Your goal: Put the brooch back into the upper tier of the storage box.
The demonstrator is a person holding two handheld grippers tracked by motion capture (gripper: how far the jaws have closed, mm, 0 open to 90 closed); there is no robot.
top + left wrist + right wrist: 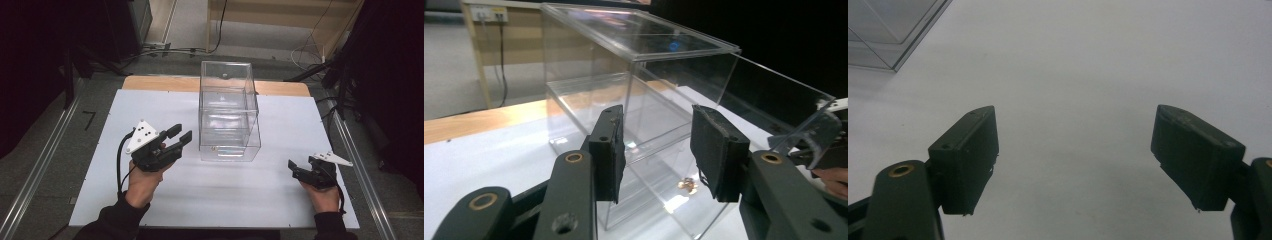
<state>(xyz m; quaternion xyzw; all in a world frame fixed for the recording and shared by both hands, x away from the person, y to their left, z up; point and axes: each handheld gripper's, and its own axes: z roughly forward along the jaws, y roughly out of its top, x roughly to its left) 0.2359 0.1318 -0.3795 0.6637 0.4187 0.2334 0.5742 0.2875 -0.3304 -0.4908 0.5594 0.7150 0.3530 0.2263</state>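
A tall clear acrylic box (227, 107) with an inner shelf stands in the middle of the white board (150, 195). My left gripper (181, 133) hovers just left of its front corner, open and holding nothing. In the left gripper view the box (634, 75) rises right behind the left gripper (656, 145), and a small brass-coloured piece (687, 185) lies low inside. My right gripper (292, 167) rests near the board's right front, apart from the box, pointing left. Seen in the right gripper view, the right gripper (1075, 150) is wide open over bare white board, with a box corner (893, 30) at top left.
The board lies on a wooden table (150, 82) between metal rails (40, 165). Cables (165, 50) and wooden furniture (280, 20) sit on the floor beyond. A clear panel of the box (774, 100) juts toward my right hand (831, 177).
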